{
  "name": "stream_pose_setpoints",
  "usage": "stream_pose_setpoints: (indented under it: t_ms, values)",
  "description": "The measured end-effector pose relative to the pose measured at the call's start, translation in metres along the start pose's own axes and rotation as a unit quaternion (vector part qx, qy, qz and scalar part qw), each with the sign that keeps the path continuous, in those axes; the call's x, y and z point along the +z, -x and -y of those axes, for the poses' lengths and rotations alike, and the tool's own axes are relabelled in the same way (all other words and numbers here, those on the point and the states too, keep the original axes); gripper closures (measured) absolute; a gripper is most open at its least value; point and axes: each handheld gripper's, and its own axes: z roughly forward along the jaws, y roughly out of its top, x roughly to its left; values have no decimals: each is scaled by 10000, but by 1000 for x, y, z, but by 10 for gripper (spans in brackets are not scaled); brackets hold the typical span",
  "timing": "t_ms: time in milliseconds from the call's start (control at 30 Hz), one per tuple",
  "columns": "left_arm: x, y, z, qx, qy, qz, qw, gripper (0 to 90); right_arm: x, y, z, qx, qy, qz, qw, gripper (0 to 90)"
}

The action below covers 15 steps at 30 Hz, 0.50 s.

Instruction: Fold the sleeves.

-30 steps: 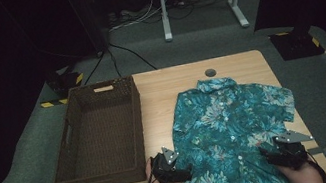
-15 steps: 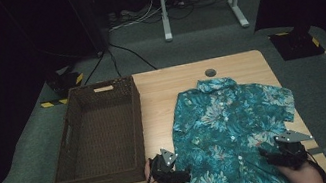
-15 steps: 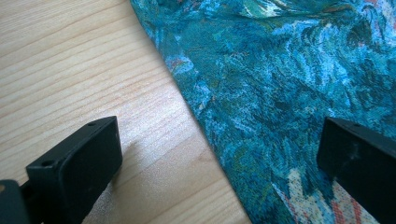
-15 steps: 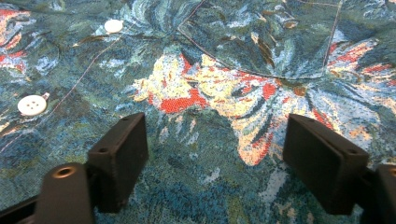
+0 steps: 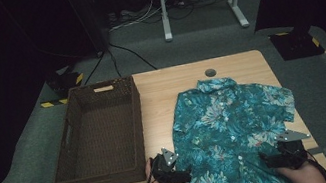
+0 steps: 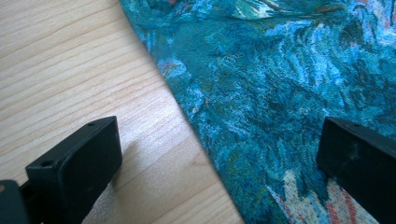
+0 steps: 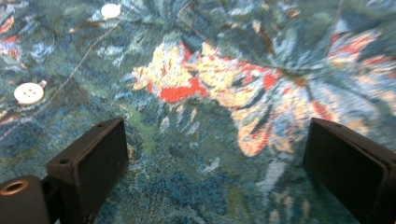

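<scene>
Nothing had visibly moved since the earlier frames. On the wooden table (image 5: 160, 84), right of the wicker basket (image 5: 99, 133), the floral shirt (image 5: 230, 125) lay flat. The left gripper (image 5: 186, 175) stood wide at its near left edge, straddling the hem, and the right gripper (image 5: 264, 159) stood wide over the near right fabric.

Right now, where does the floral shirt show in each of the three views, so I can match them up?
High view: the shirt lies flat on the right half of the table, collar away from the person.
Left gripper view: its edge crosses diagonally, wood to the left.
Right gripper view: fabric spreads under both jaws.
Shared landmark: the white buttons of the placket.
</scene>
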Motion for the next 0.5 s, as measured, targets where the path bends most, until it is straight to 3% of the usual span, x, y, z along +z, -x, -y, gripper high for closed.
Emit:
stream_pose_setpoints:
  t_ms: [167,300,500]
  values:
    - [0,0,0,9,2,7,10000,1,-8,4,-9,99,132,25,9999,48]
    - [0,1,0,-3,6,-4,10000,1,-8,7,-15,-162,177,440,9987,5]
    - [0,1,0,-17,0,-29,10000,1,-3,14,-17,-78,318,433,9985,4]
